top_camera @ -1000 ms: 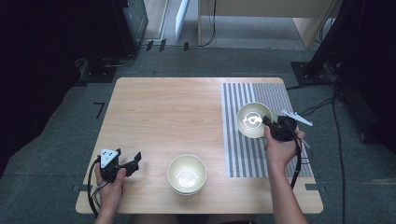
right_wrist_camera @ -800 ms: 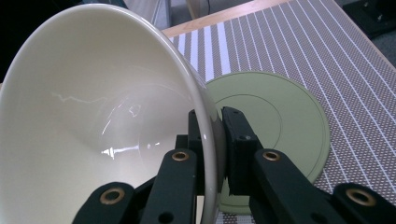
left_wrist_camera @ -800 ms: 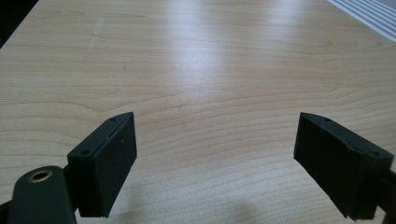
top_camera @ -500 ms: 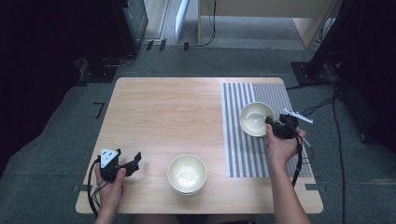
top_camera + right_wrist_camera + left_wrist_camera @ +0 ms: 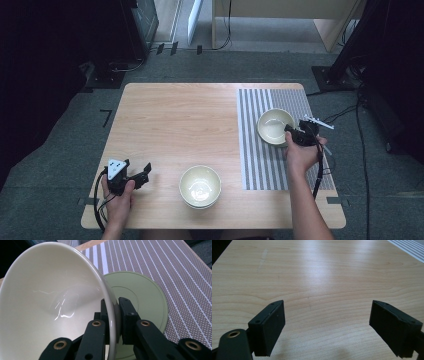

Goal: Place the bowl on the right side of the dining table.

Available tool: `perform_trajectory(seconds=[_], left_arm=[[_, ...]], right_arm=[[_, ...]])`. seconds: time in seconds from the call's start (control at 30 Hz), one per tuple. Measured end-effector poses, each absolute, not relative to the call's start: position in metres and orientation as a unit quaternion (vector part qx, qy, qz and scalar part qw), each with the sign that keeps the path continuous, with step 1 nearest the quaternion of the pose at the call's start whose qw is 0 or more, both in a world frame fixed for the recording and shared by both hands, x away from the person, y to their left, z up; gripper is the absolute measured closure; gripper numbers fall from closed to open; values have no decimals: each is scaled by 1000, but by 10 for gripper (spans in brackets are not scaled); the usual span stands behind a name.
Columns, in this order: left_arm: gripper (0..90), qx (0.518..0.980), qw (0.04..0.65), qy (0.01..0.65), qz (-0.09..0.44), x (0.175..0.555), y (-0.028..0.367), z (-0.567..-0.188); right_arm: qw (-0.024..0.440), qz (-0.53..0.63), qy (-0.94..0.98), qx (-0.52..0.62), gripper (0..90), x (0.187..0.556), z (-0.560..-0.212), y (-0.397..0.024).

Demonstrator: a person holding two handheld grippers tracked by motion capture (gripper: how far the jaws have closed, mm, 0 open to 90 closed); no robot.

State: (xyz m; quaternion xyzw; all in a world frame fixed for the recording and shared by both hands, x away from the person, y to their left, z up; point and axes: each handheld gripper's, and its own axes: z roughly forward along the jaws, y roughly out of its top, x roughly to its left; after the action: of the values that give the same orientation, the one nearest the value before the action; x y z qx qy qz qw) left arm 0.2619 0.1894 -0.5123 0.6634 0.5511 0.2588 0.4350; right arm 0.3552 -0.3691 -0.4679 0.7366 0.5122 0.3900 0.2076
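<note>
The cream bowl (image 5: pixel 274 126) was round, glossy and smooth, with a thin rim and a wide flaring wall, and it sat over the striped mat (image 5: pixel 260 165) at the far right of the wooden table (image 5: pixel 175 125). The right gripper (image 5: pixel 291 131) was clenched on the bowl's near-right rim, 1 jaw inside and 1 outside. Its own view added what the high view could not: the bowl (image 5: pixel 52 302) was tilted, with a flat pale green plate (image 5: pixel 145 297) lying beneath it on the mat's dotted grey weave with white lines. The left gripper (image 5: pixel 145 174) rested at the near left with its 2 jaws released and wide apart, holding nothing; its view showed bare wood grain (image 5: pixel 317 277) between them. 2 more cream bowls (image 5: pixel 200 186) stood nested near the table's near edge, between the hands.
</note>
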Motion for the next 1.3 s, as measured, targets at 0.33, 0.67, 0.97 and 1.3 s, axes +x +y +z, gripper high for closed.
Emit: perform_trajectory(seconds=[0.33, 0.67, 0.97, 1.3], left_arm=[[127, 664, 435, 551, 259, 262, 189, -512], [128, 664, 434, 551, 259, 262, 189, -512], [128, 664, 434, 551, 259, 262, 189, -512], [128, 664, 434, 551, 259, 262, 189, -512]], right_arm=[[180, 384, 494, 759, 835, 367, -472, -378], [151, 351, 470, 795, 835, 380, -478, -388], [134, 340, 462, 808, 835, 388, -478, -392], [120, 322, 459, 820, 834, 394, -484, -397]])
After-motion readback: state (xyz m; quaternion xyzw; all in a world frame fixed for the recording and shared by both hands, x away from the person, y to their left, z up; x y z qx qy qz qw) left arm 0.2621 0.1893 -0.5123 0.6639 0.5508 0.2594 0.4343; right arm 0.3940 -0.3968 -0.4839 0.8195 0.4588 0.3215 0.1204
